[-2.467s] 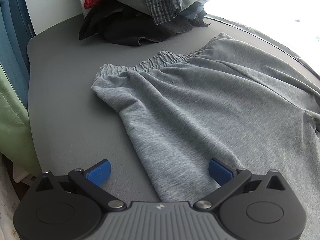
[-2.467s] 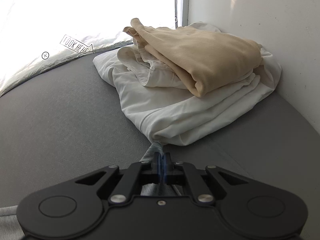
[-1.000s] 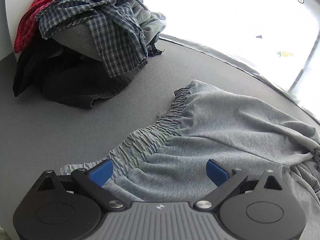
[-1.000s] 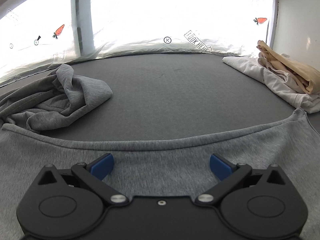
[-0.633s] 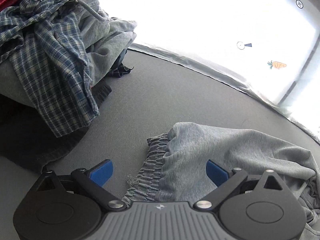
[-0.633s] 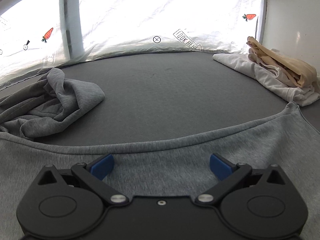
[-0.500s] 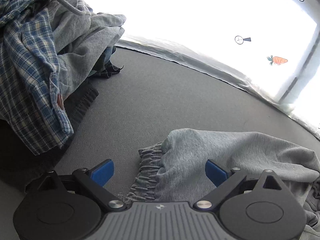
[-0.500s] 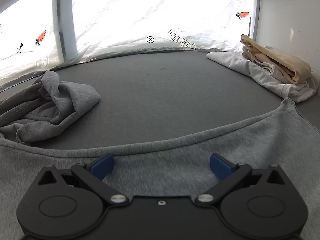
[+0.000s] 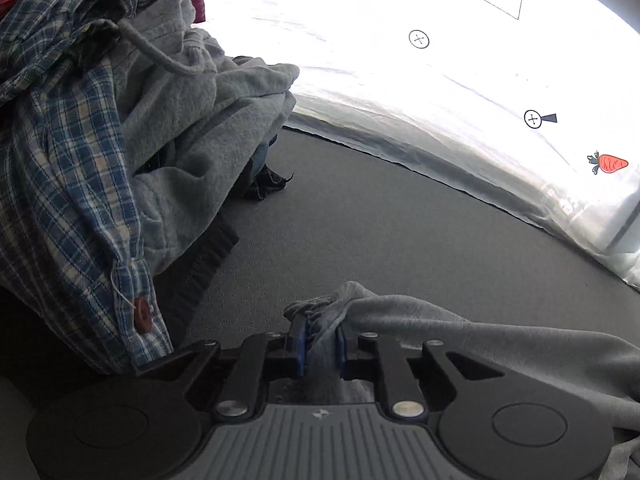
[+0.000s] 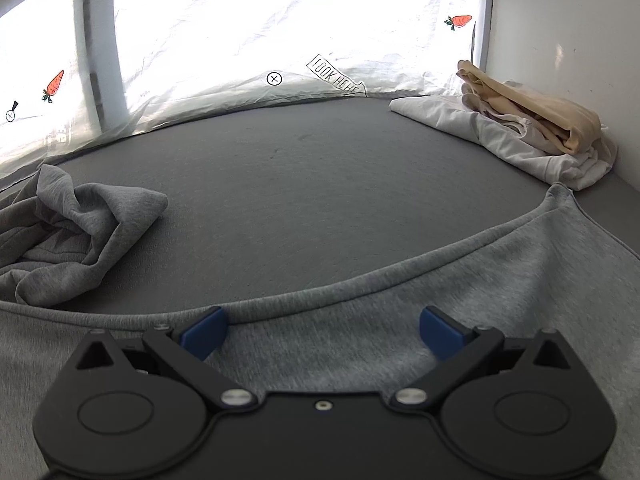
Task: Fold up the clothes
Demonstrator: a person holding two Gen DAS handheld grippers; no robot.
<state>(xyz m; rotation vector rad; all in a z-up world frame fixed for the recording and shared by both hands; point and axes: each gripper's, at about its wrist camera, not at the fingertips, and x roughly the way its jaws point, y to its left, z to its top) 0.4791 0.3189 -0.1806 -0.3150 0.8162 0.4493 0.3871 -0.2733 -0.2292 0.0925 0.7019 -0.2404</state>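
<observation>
1. The left gripper (image 9: 320, 346) has its blue pads drawing together on a bunched fold of the grey shorts (image 9: 500, 344); the cloth sits between the pads, pinched, and the jaws are closing on it.
2. From that pinch the grey fabric trails off toward four o'clock across the dark grey bed surface (image 9: 380, 232).
3. At about ten o'clock from the left gripper looms a heap of unfolded clothes (image 9: 120, 140): a blue plaid shirt, a pale grey garment, something red on top.
4. The right gripper (image 10: 322, 332) stands spread wide, pinching nothing, its pads over the flat part of the shorts just inside the hem.
5. At ten o'clock from it lies the crumpled end of the same grey fabric.
6. At two o'clock, against the wall, sits a folded stack of white and tan clothes (image 10: 532, 128).
7. A sunlit curtain with carrot prints (image 10: 280, 32) hangs at twelve.
</observation>
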